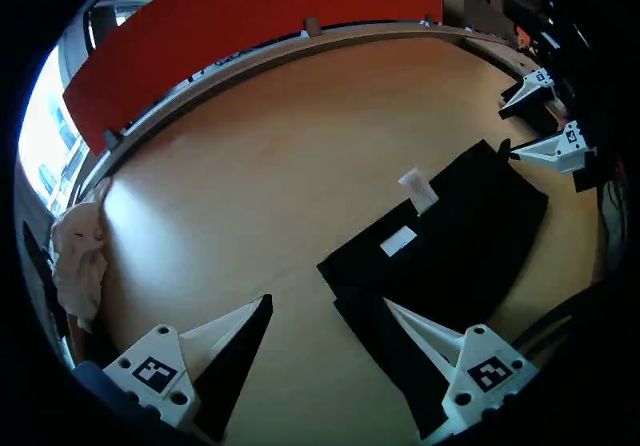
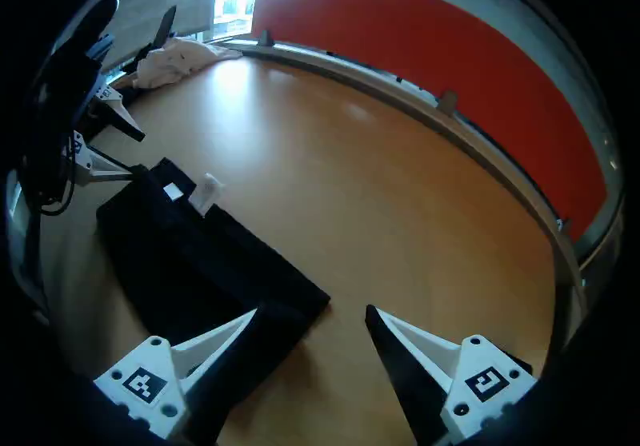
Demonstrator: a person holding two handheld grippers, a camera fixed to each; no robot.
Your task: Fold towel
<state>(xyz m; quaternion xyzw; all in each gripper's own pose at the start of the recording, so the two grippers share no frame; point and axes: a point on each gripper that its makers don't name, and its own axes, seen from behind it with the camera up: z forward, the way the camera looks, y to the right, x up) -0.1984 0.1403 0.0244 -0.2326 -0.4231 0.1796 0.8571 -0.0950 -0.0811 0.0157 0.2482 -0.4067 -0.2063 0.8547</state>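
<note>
A black towel (image 1: 460,242) lies folded flat on the wooden table (image 1: 280,150), with white labels (image 1: 418,189) on top. My left gripper (image 1: 326,302) is open low over the towel's near corner, its right finger above the cloth. My right gripper (image 1: 509,133) shows at the towel's far end, open. In the right gripper view the towel (image 2: 180,246) stretches away to the left, and my right gripper (image 2: 312,312) stands open with a towel corner between its fingers. The left gripper (image 2: 136,157) is open at the far end.
A red partition panel (image 1: 240,22) runs along the table's back edge (image 2: 448,118). A cream cloth (image 1: 80,258) is bunched at the table's end (image 2: 180,61). Bare wood (image 2: 360,190) stretches between the towel and the panel. Dark cables (image 2: 48,158) hang by the left gripper.
</note>
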